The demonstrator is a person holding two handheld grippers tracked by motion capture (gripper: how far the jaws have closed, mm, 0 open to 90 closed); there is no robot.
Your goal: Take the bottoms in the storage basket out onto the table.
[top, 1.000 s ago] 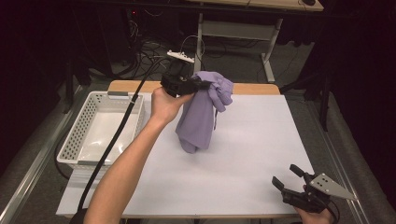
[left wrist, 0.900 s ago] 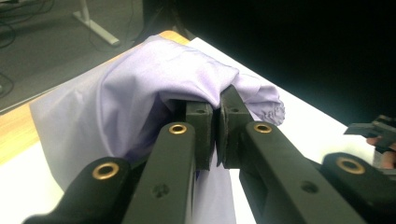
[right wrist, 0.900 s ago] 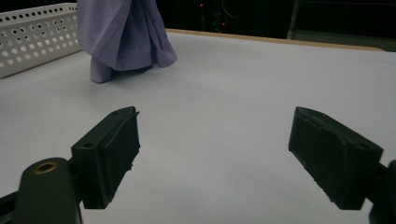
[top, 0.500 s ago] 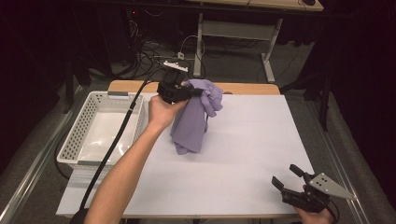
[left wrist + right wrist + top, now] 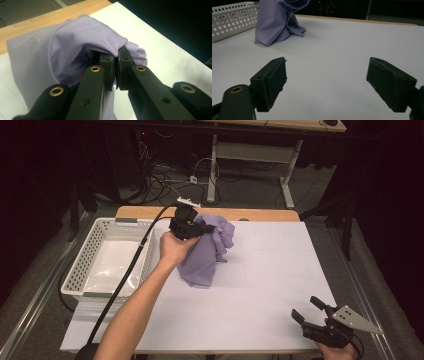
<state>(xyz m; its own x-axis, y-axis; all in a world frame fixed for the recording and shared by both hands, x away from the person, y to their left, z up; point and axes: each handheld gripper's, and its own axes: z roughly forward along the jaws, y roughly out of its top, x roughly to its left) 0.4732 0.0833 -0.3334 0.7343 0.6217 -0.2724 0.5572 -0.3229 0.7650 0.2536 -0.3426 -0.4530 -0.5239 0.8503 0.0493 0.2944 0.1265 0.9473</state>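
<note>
A lilac cloth (image 5: 206, 255) hangs from my left gripper (image 5: 204, 227), its lower end resting on the white table sheet (image 5: 270, 275) near the basket. In the left gripper view the jaws are shut on a fold of the lilac cloth (image 5: 75, 45), which drapes over the left gripper (image 5: 115, 72). My right gripper (image 5: 311, 313) rests low at the table's front right corner, open. In the right gripper view the right gripper (image 5: 325, 80) has nothing between its jaws, and the lilac cloth (image 5: 275, 22) stands far off at upper left.
A white perforated basket (image 5: 85, 257) stands at the table's left edge; its wall (image 5: 229, 20) appears in the right gripper view. A bare wooden strip (image 5: 260, 213) runs along the table's back. Cables and a desk frame lie on the floor beyond.
My left gripper has carried the cloth leftward toward the basket, and the cloth's lower end now trails on the sheet. The right gripper has stayed put.
</note>
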